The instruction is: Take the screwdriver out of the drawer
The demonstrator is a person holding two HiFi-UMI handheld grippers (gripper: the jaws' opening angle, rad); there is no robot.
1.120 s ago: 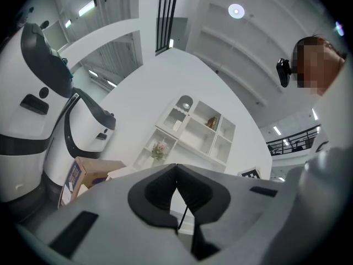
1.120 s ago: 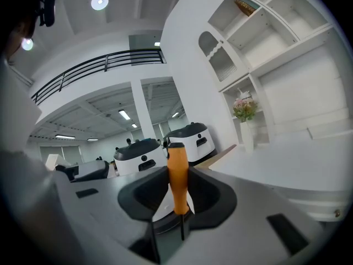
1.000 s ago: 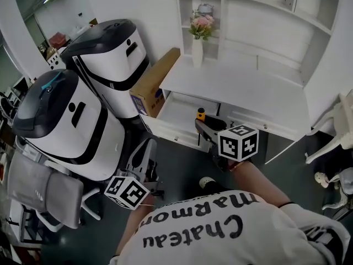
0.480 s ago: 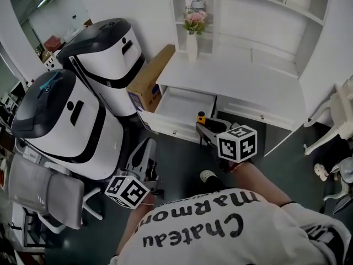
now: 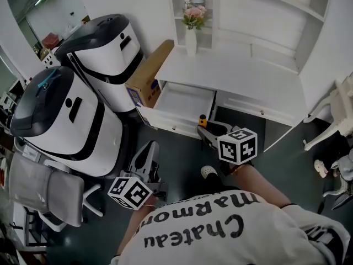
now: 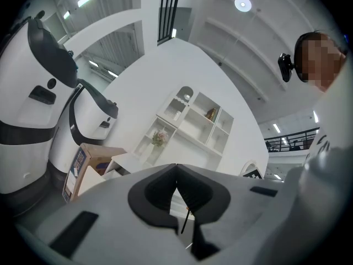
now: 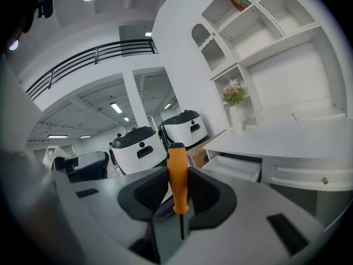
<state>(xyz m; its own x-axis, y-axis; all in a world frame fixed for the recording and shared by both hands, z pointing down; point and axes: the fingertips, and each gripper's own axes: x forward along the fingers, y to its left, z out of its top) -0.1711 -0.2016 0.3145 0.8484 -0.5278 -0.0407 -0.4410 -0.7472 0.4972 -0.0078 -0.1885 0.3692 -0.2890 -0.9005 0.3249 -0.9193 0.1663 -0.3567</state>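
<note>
An orange-handled screwdriver (image 7: pixel 177 176) stands upright between the pads of my right gripper (image 7: pixel 177 199), which is shut on its handle, the thin shaft pointing down. In the head view the right gripper (image 5: pixel 204 128) holds the screwdriver (image 5: pixel 202 119) just in front of the open white drawer (image 5: pixel 194 114) of the desk, clear of it. The drawer's inside looks bare. My left gripper (image 5: pixel 149 151) hangs low at the left over the dark floor. Its jaws (image 6: pixel 176 171) are shut together with nothing held.
Two large white-and-black machines (image 5: pixel 66 120) stand at the left, with a cardboard box (image 5: pixel 146 76) wedged beside the white desk (image 5: pixel 242 76). A vase of flowers (image 5: pixel 192 35) stands on the desk under shelving. A grey chair (image 5: pixel 41 195) is at the lower left.
The right gripper with the screwdriver has drawn back from the drawer and sunk a little. The left gripper has drifted slightly lower. The desk now sits higher in the head view.
</note>
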